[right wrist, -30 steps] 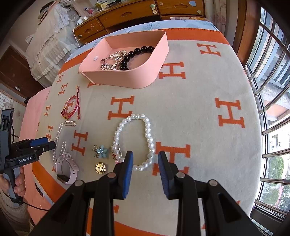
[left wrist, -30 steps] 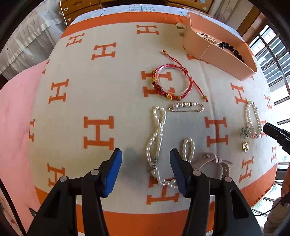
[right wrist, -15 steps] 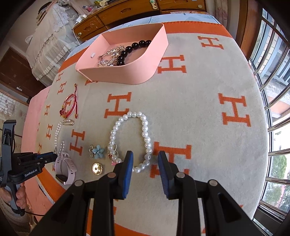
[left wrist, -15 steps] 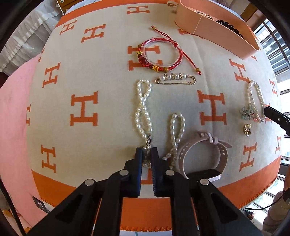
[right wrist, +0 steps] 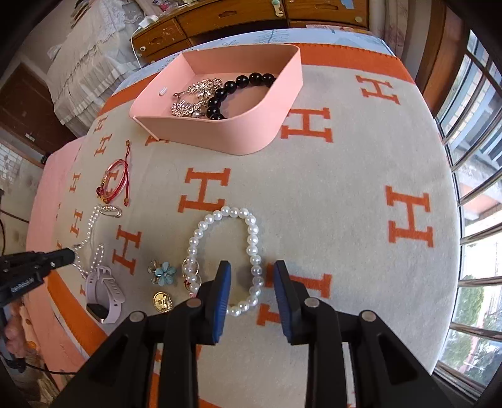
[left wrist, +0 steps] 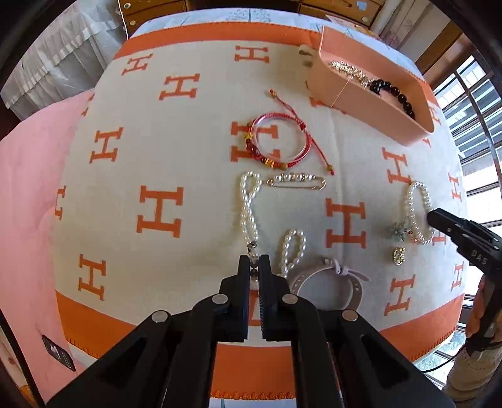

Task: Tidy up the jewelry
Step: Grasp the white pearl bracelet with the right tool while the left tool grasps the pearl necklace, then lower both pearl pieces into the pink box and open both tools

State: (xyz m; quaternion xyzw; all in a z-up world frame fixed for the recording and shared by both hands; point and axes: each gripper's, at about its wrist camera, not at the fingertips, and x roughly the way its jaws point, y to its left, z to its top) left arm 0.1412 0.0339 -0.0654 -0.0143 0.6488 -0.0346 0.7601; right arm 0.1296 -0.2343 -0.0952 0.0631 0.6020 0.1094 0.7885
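Observation:
My left gripper (left wrist: pixel 254 263) is shut on the near end of a long pearl necklace (left wrist: pixel 248 207) that lies looped on the orange-and-cream blanket (left wrist: pixel 157 141). The necklace also shows in the right wrist view (right wrist: pixel 89 233), pulled taut at the left gripper's tip (right wrist: pixel 67 255). My right gripper (right wrist: pixel 252 276) is open, its fingers on either side of the near part of a round pearl bracelet (right wrist: pixel 252 248). A pink tray (right wrist: pixel 251 138) at the back holds a black bead bracelet (right wrist: pixel 238 83) and a sparkly silver piece (right wrist: pixel 194 94).
On the blanket lie a red cord bracelet (left wrist: pixel 276 144), a pearl pin (left wrist: pixel 296 181), a pale watch (left wrist: pixel 339 282), a blue flower charm (right wrist: pixel 163 271) and a gold coin charm (right wrist: pixel 161 301). A wooden dresser (right wrist: pixel 251 15) stands behind. Windows are at right.
My left gripper went from open to shut on the pearl necklace's near end, and has lifted and drawn it taut. My right gripper has moved forward so its open fingers straddle the pearl bracelet.

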